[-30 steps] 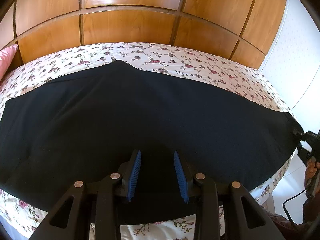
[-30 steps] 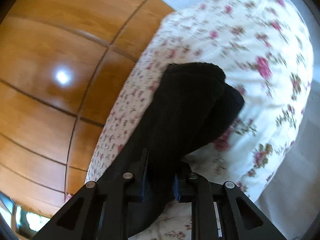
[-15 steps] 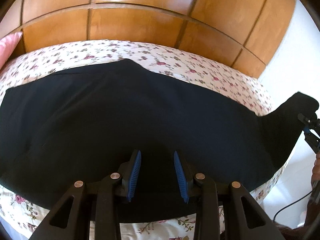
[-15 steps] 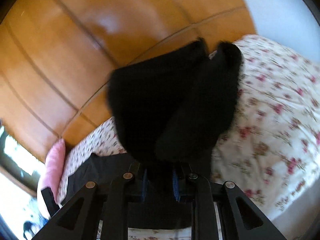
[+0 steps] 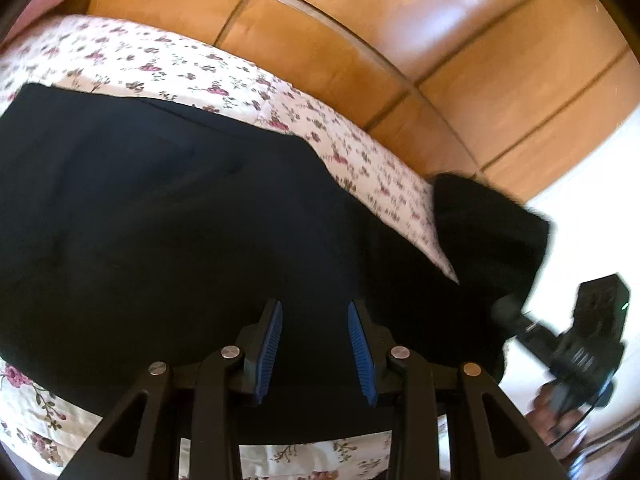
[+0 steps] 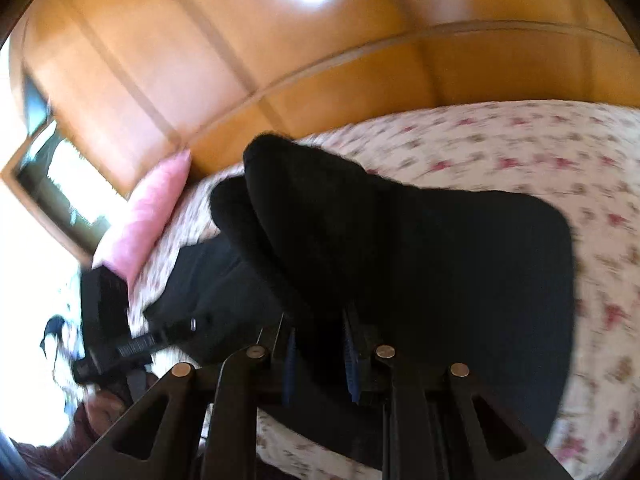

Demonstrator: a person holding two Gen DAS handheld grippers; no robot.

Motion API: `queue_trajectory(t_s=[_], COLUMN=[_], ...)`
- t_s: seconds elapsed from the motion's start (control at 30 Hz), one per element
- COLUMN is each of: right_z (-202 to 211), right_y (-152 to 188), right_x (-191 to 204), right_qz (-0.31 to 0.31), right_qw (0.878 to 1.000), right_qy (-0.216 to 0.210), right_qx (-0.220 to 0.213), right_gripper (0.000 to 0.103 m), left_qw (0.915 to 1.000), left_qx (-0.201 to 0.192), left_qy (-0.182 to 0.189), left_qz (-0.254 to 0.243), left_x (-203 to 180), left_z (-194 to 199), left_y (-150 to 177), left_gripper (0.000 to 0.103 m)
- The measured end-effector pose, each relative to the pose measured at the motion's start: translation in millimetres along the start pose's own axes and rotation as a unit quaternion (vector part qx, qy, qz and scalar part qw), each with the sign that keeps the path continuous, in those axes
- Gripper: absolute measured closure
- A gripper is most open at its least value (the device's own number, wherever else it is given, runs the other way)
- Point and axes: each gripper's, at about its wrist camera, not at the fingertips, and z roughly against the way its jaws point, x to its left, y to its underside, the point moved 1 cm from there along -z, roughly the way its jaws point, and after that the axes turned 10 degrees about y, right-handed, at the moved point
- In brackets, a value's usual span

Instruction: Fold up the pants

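Clamping leg end of black pants [image 6: 400, 248], right hand-held gripper [image 6: 320, 354] lifts it over bed [image 6: 540, 148] for lengthwise fold. Left hand-held gripper [image 5: 316, 344] part-open, jaws resting on spread pants, seemingly anchoring; grip unclear.

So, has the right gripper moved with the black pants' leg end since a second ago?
Yes. The right gripper carried the black pants hem from the floral bed's edge inward, toward the pink pillow.

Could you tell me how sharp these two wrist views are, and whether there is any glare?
Left wrist view: mild blur, worst on the right gripper; soft sheen on the wooden panels. Right wrist view: heavier motion blur smearing the floral bedspread and the lifted pants; a bright glare spot on the wood, and a blown-out window.
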Motion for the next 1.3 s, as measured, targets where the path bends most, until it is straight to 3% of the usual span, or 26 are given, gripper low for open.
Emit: queue_trajectory(t_s=[0.13,0.23,0.27,0.33,0.4,0.47,0.53,0.73,0.9,0.93,1.03,1.17,1.3], right_z=[-45.2,-56.9,-55.9,-48.3,-39.0,-28.9,-15.8,31.6,67.6,70.0,69.6,50.1,29.5], right_y=[22.0,27.3,25.9,25.4,29.5,34.9,40.3,50.2,70.1,74.2,95.4,110.9,108.1], right_x=[29.8,33.4,34.5,31.9,31.4,40.5,32.2,-16.0,-61.7,-67.4,-86.8,-87.3,-80.9], right_qz=[0.065,0.090,0.096,0.088,0.078,0.079,0.064,-0.002,-0.062,-0.069,-0.089,-0.088,-0.081], right_qw=[0.996,0.993,0.993,0.994,0.994,0.994,0.995,1.000,0.997,0.996,0.991,0.988,0.985], right_qy=[0.024,0.033,0.031,-0.007,-0.041,-0.050,-0.055,-0.015,0.039,0.049,0.091,0.115,0.145], right_qx=[0.053,0.063,0.060,0.059,0.058,0.052,0.048,0.017,0.003,0.004,0.026,0.045,0.040], right_gripper=[0.079,0.073,0.070,0.046,0.037,0.037,0.037,0.036,0.035,0.035,0.035,0.035,0.042], left_qw=[0.9988,0.9962,0.9951,0.9918,0.9890,0.9842,0.9798,0.9824,0.9906,0.9911,0.9918,0.9912,0.9845], left_qx=[-0.011,-0.020,-0.019,-0.015,-0.014,-0.011,-0.006,0.038,0.085,0.088,0.093,0.068,0.030], left_qy=[0.032,0.054,0.062,0.084,0.099,0.124,0.144,0.132,0.078,0.076,0.072,0.106,0.173], left_qz=[0.035,0.064,0.074,0.095,0.109,0.125,0.138,0.126,0.074,0.065,0.049,0.039,0.002], left_x=[10.6,20.3,23.8,29.7,30.6,30.7,31.7,20.1,1.6,-2.5,-10.3,-21.5,-56.1], left_z=[10.2,16.4,16.6,14.3,11.0,6.8,2.4,-28.2,-54.9,-55.7,-59.7,-51.3,-21.0], left_y=[-8.3,-12.2,-14.2,-18.5,-20.7,-23.3,-24.7,-29.5,-27.4,-26.5,-27.3,-34.5,-45.3], left_gripper=[0.067,0.060,0.060,0.059,0.057,0.035,0.032,0.032,0.034,0.040,0.083,0.090,0.091])
